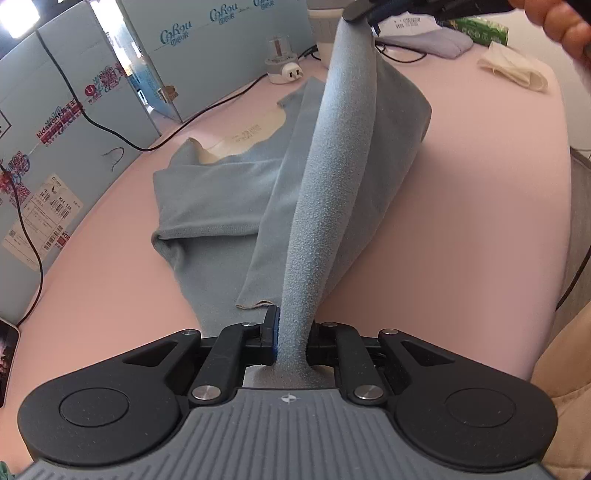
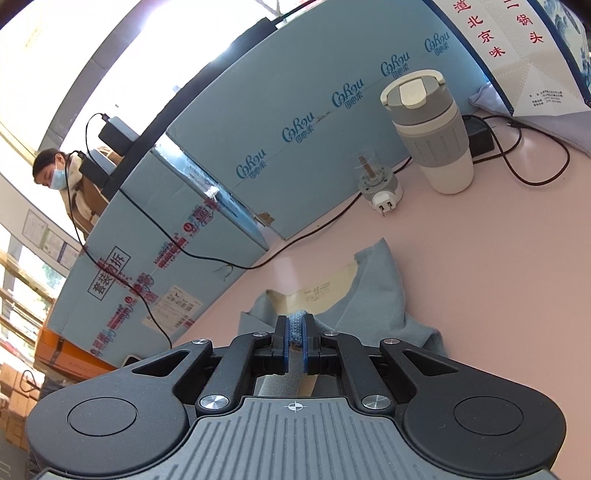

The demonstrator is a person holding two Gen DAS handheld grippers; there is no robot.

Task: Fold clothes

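A grey-blue garment point(image 1: 218, 199) with a cream inner collar lies on the pink table point(image 1: 461, 221). One edge of it is lifted into a taut ridge between both grippers. My left gripper point(image 1: 293, 332) is shut on the near end of that ridge. The right gripper point(image 1: 364, 11) shows at the top of the left wrist view, gripping the far end, with a hand behind it. In the right wrist view my right gripper point(image 2: 294, 330) is shut on a fold of the garment point(image 2: 373, 291), and the rest drapes below it.
Blue cardboard boxes point(image 1: 92, 99) wall the table's far side, with black cables point(image 1: 110, 129) along them. A white plug adapter point(image 2: 380, 192) and a grey-white tumbler point(image 2: 432, 136) stand near the boxes. Cream cloth point(image 1: 517, 70) and folded lilac cloth point(image 1: 443, 42) lie at the far end. A masked person point(image 2: 62, 173) stands beyond.
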